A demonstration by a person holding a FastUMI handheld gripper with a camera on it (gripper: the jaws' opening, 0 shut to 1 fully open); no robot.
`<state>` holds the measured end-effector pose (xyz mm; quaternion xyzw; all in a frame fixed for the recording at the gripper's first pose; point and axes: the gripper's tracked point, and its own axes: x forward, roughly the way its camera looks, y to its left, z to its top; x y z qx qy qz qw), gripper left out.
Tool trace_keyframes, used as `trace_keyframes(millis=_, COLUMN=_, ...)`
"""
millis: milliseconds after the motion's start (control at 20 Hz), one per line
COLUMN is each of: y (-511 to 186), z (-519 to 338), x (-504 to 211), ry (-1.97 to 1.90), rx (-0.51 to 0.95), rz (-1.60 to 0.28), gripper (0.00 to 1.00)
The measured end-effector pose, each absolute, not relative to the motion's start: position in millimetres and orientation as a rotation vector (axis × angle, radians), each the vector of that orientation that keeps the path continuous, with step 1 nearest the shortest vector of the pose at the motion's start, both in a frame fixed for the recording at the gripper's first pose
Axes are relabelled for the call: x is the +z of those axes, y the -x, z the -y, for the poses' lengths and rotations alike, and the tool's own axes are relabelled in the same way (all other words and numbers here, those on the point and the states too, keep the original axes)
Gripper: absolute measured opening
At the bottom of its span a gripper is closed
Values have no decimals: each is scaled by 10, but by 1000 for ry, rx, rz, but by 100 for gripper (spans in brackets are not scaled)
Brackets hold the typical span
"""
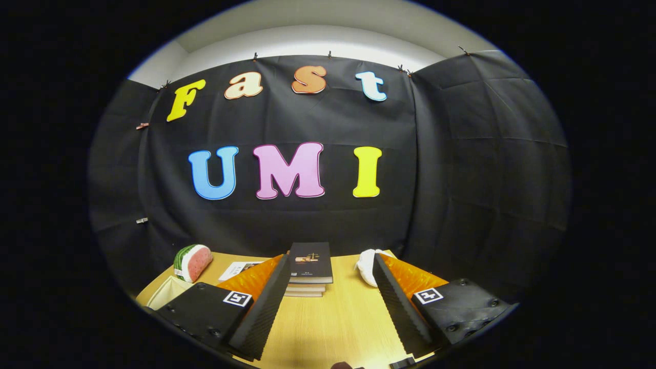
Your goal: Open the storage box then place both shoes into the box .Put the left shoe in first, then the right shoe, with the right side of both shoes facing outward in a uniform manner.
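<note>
Now claw [328, 302] wide open, holding nothing, over table [333, 328]. Books [310, 266] just ahead between fingers. White shoe-like thing [367, 266] by right finger. Box unseen; step unclear.

The gripper [328, 302] is positioned above the bench [333, 323], with its fingers set wide apart and nothing between them. A stack of books [309, 269] lies on the bench just ahead of the fingers, nearer the left finger, with the top book resting flat on those beneath. A sheet of printed paper [238, 268] lies on the bench to the left of the stack. A watermelon-slice toy [193, 262] sits further left, near the rear edge of the bench. A box corner [166, 291] lies in front of the toy, beside the left finger. A shoe [367, 267] rests to the right of the stack, partly hidden behind the right finger. The booth wall [461, 179] stands behind the bench.
</note>
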<state>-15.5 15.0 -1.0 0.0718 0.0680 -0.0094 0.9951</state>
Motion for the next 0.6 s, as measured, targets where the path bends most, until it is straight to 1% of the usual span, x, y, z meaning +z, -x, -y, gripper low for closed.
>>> trace_keyframes(millis=600, y=157, z=-156, x=-29, ry=-135, rx=-25, rz=-134, gripper=99)
